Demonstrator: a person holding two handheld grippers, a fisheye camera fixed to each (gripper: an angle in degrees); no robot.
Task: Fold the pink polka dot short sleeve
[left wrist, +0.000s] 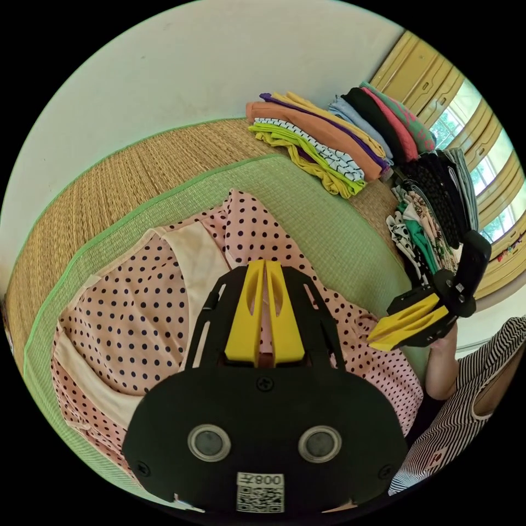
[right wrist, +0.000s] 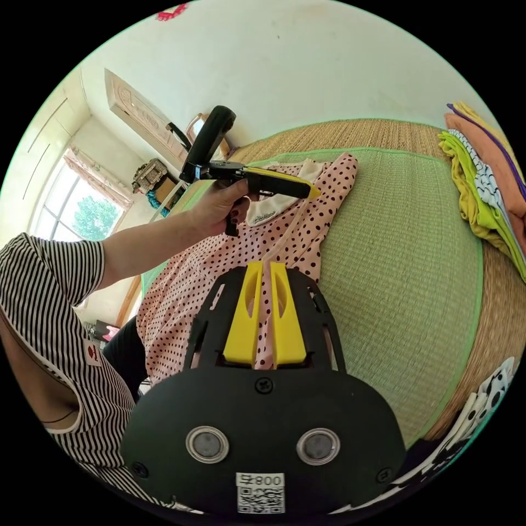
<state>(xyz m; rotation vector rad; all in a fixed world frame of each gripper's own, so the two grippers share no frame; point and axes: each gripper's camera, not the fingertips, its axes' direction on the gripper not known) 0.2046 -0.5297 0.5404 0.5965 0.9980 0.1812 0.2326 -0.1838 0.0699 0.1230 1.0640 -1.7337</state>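
While the pink dotted shirt (left wrist: 137, 323) lies spread on the green mat (left wrist: 323, 219), both grippers hang above it with their yellow jaws drawn nearly together, a thin slit between them and no cloth pinched in either. In the left gripper view, the left gripper (left wrist: 265, 268) points over the shirt's middle near the cream-trimmed collar (left wrist: 197, 257), and the right gripper (left wrist: 378, 338) hovers by the hem side, close to the person's striped sleeve (left wrist: 466, 383). In the right gripper view, the left gripper (right wrist: 313, 192) sits over the collar in the person's hand (right wrist: 216, 205), while the right gripper (right wrist: 263, 271) aims at the shirt body. The shirt looks loosely bunched rather than flat, with one sleeve turned over, so a fold started now would likely trap wrinkles and come out crooked. Thin cloth may also slip from a shallow pinch, or the jaws may catch two layers at once and drag the whole shirt across the mat. The stacks of folded clothes (left wrist: 323, 137) stand near the mat's far edge, and a wide swing could knock them over.
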